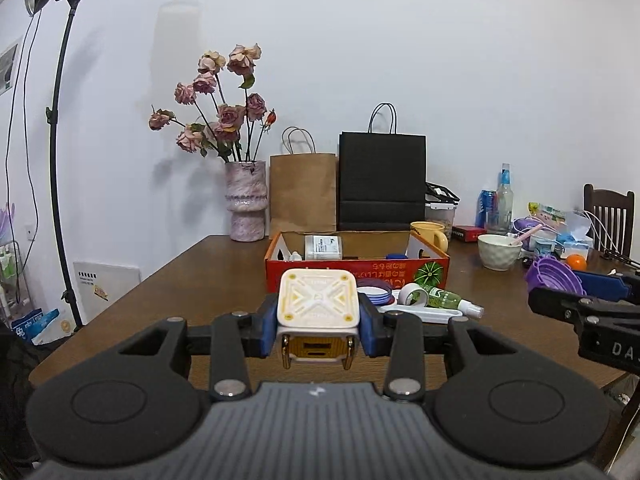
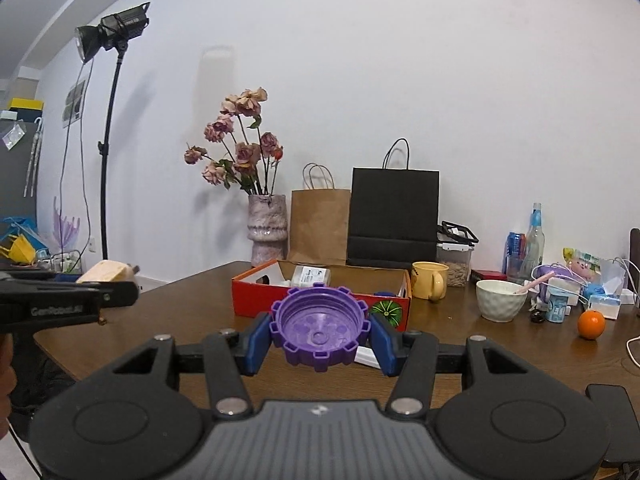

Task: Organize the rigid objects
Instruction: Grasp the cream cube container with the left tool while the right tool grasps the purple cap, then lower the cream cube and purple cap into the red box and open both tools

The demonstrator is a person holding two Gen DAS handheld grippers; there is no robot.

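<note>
1. Left gripper (image 1: 317,330): fingers (image 1: 264,330) closed partway, clamping a cream cube (image 1: 317,300) by its two sides. Blue pads touch both flanks. Cube is held above the table (image 1: 192,280), patterned face up, gold-trimmed face toward the camera.
2. Right gripper (image 2: 320,338): fingers (image 2: 258,342) also closed partway, gripping a purple cap (image 2: 320,328) at its notched rim, left and right. Open side of the cap faces up and toward the camera. Cap is off the table, in front of the box (image 2: 320,300).
3. Box: red cardboard, open top, mid-table. Inside, a white packet (image 1: 323,247) and small items that I can't identify.
4. Between box and left gripper, on the table: a tape roll (image 1: 412,294), a green spray bottle (image 1: 450,300) lying on its side, and a blue-rimmed ring (image 1: 374,292).
5. Right of box: yellow mug (image 2: 430,286) just beside it, then a white bowl (image 2: 500,300), with an orange (image 2: 591,325) further right.
6. Behind box: vase (image 2: 267,228) with dried roses, a brown bag (image 2: 320,224) and a black bag (image 2: 394,216) against the wall.
7. In the left wrist view the right gripper shows at the right edge with the purple cap; in the right wrist view the left gripper shows at the left edge with the cube.
</note>
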